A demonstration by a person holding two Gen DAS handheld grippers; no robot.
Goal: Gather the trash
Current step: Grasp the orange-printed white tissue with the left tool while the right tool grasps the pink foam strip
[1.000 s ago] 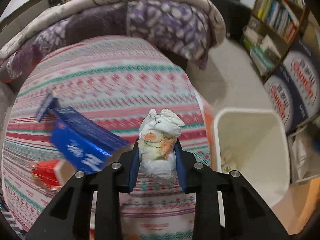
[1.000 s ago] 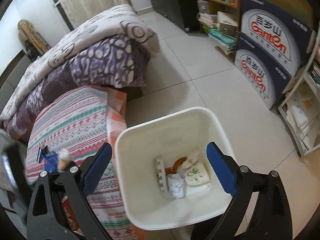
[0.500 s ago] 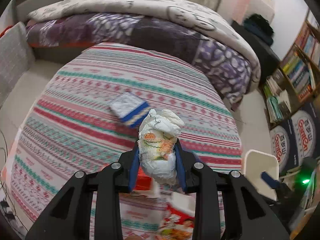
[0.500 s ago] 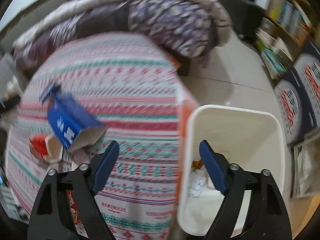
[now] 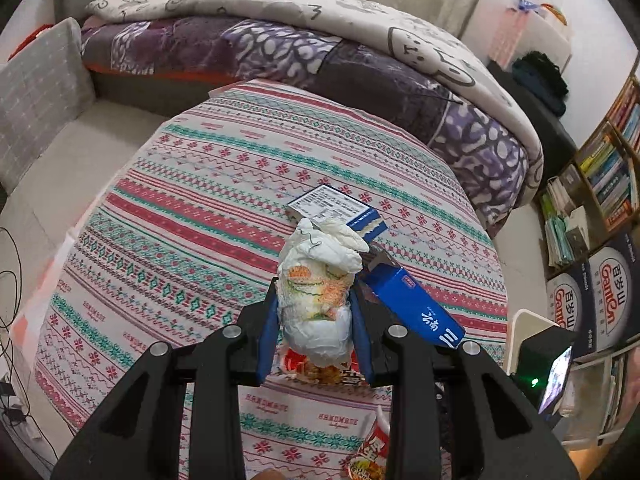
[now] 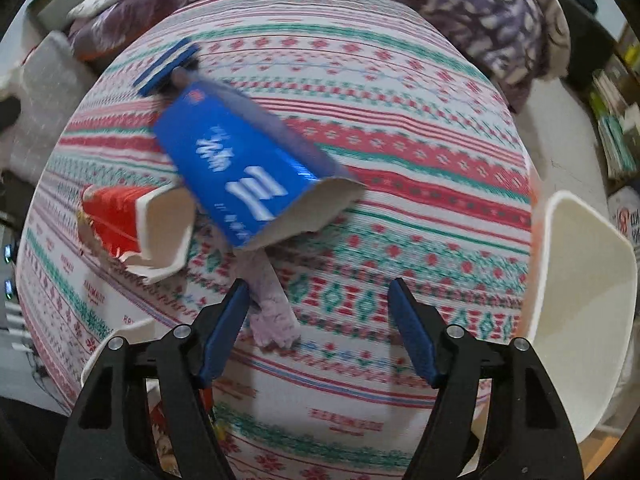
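Note:
My left gripper (image 5: 316, 344) is shut on a crumpled white wrapper with orange print (image 5: 318, 292), held above the striped bedspread (image 5: 200, 216). A torn blue carton (image 5: 416, 308) lies just right of it, and a blue-and-white packet (image 5: 332, 208) lies beyond. In the right wrist view the same blue carton (image 6: 236, 164) rests on the spread with a red-and-white carton (image 6: 132, 228) at its left. My right gripper (image 6: 318, 332) hovers below them with nothing between its jaws, which are closing. A pale crumpled scrap (image 6: 272, 312) lies by its left finger.
A white waste bin (image 6: 580, 300) stands at the bed's right edge, also seen as white bin (image 5: 528, 336). A purple and grey quilt (image 5: 360, 52) is heaped at the far end. Bookshelves (image 5: 600, 184) and printed boxes (image 5: 592, 304) line the right wall. Red snack wrappers (image 5: 372, 452) lie near me.
The left gripper carried the wrapper left and back from the bin side, over the bed. The right gripper swung from above the bin to over the bedspread near the blue carton, its jaws narrowing.

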